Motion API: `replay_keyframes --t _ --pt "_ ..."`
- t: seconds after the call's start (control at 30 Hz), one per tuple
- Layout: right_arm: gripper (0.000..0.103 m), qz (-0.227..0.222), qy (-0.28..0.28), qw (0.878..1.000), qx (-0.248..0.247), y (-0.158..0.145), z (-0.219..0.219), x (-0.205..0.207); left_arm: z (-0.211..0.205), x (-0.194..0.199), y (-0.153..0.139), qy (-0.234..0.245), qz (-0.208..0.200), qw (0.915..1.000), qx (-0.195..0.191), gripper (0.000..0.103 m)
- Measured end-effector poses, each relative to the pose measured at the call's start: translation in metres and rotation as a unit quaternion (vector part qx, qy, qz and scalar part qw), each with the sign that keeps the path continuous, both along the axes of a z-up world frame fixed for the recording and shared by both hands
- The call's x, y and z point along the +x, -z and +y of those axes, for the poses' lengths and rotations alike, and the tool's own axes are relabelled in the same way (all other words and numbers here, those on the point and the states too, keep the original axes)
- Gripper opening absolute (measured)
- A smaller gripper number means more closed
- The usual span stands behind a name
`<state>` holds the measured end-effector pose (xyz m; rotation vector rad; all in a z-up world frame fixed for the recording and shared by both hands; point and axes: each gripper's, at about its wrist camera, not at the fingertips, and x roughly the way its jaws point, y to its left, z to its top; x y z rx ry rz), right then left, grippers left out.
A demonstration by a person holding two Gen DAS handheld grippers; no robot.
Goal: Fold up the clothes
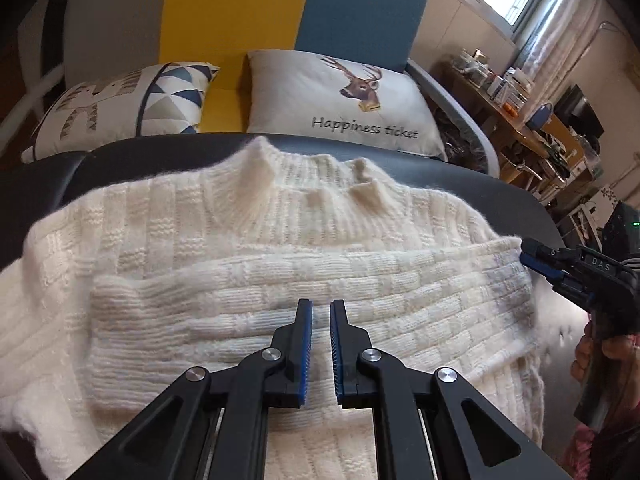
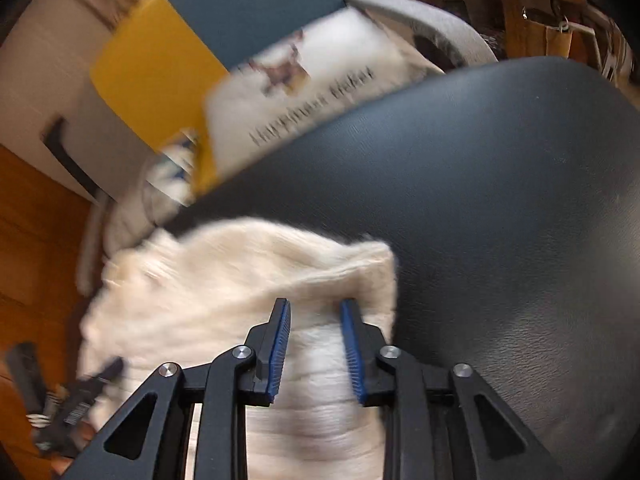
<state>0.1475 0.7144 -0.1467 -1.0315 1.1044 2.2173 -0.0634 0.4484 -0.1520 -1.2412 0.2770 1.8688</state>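
Note:
A cream knitted sweater [image 1: 240, 264] lies on a black padded surface [image 1: 40, 188], collar away from me, one sleeve [image 1: 280, 280] folded across the chest. My left gripper [image 1: 321, 308] hovers over the folded sleeve, jaws a narrow gap apart, nothing between them. My right gripper [image 2: 315, 305] is open with the sweater's right edge [image 2: 320, 360] between its pads; it also shows in the left wrist view [image 1: 532, 256] at the sweater's right shoulder edge. The right wrist view is motion-blurred.
Behind the black surface [image 2: 500, 200] stand two cushions: a deer-print one [image 1: 344, 100] and a triangle-patterned one [image 1: 132, 104], against a yellow and blue sofa back [image 1: 296, 4]. A cluttered wooden desk [image 1: 532, 120] is at the right.

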Motion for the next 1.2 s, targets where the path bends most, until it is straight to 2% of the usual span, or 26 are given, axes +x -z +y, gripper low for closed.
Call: replay_keyframes --t 0.17,0.3,0.33,0.37,0.47,0.57,0.63,0.7,0.77,0.83,0.9,1.0,1.1,1.2 --pt "0.023 -0.006 -0.009 0.999 0.041 -0.011 -0.017 -0.004 -0.021 -0.014 0.018 -0.023 -0.029 0.9992 0.017 0.01" --pt "0.024 -0.011 -0.016 0.997 0.073 -0.019 -0.03 -0.007 -0.028 -0.016 0.013 -0.043 -0.063 0.9965 0.034 0.01" --pt "0.028 -0.013 -0.017 0.996 0.081 -0.021 -0.033 -0.008 -0.035 -0.017 0.01 -0.051 -0.077 0.9947 0.045 0.01" --pt "0.033 -0.013 -0.02 0.996 0.089 -0.024 -0.037 -0.009 -0.051 -0.023 0.005 -0.066 -0.088 0.9922 0.058 0.01" --pt "0.033 0.015 -0.068 0.995 0.071 -0.032 -0.081 -0.021 -0.1 -0.039 -0.008 -0.109 -0.121 0.9818 0.098 0.012" --pt "0.033 0.036 -0.11 0.992 0.059 -0.032 -0.132 -0.032 -0.151 -0.057 -0.02 -0.154 -0.152 0.9669 0.135 0.015" --pt "0.033 0.047 -0.136 0.989 0.045 -0.028 -0.165 -0.039 -0.208 -0.079 -0.022 -0.209 -0.153 0.9552 0.143 0.02" --pt "0.033 0.048 -0.158 0.986 0.038 -0.022 -0.196 -0.044 -0.272 -0.1 -0.019 -0.272 -0.158 0.9374 0.149 0.02" --pt "0.033 0.046 -0.173 0.983 0.033 -0.018 -0.221 -0.051 -0.342 -0.118 -0.012 -0.342 -0.164 0.9127 0.153 0.02" --pt "0.033 0.045 -0.181 0.982 0.024 -0.016 -0.24 -0.052 -0.411 -0.136 -0.005 -0.409 -0.17 0.8829 0.156 0.021" --pt "0.033 0.041 -0.185 0.982 0.02 -0.015 -0.255 -0.053 -0.476 -0.152 0.004 -0.474 -0.177 0.8481 0.158 0.021" --pt "0.033 0.033 -0.19 0.981 0.021 -0.016 -0.272 -0.053 -0.543 -0.169 0.019 -0.533 -0.192 0.8061 0.169 0.021" --pt "0.033 0.024 -0.188 0.982 0.021 -0.016 -0.282 -0.053 -0.576 -0.18 0.035 -0.555 -0.219 0.7793 0.19 0.021" --pt "0.033 0.018 -0.187 0.982 0.026 -0.018 -0.288 -0.054 -0.59 -0.187 0.048 -0.564 -0.245 0.7595 0.211 0.021"
